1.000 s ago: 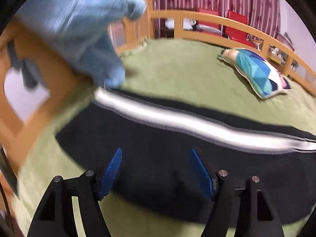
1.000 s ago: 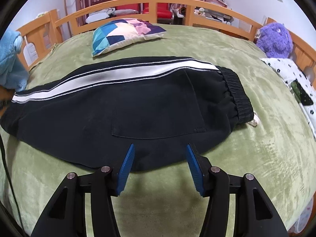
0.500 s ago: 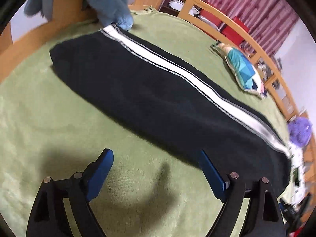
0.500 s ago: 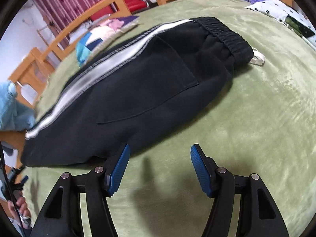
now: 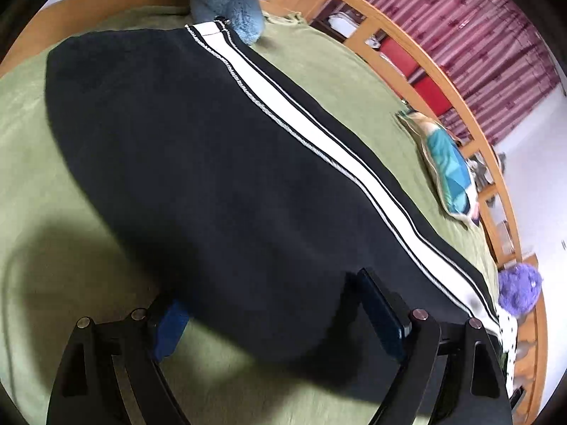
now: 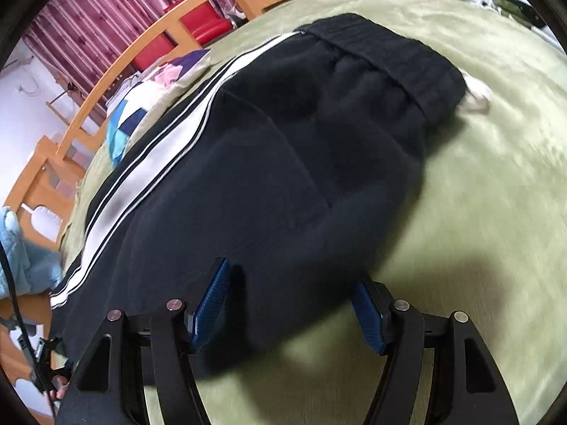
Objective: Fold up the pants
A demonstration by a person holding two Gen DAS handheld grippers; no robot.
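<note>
Black pants [image 5: 219,163] flat on green bed [image 5: 46,233], near hem between both fingers. Left gripper [image 5: 280,315] wide, untouching. Right gripper [image 6: 290,304] opening, pads off cloth. No containers. Left gripper's left finger [image 5: 170,333] partly hidden under hem; right view blurred.

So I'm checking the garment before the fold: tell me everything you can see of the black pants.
The black pants look like soft fleece and lie flat, on their side, on the green blanket. A white side stripe with thin black lines runs their length. The gathered elastic waistband, a pocket seam and a pale drawstring end show. A blue plush meets the cuff end.
</note>
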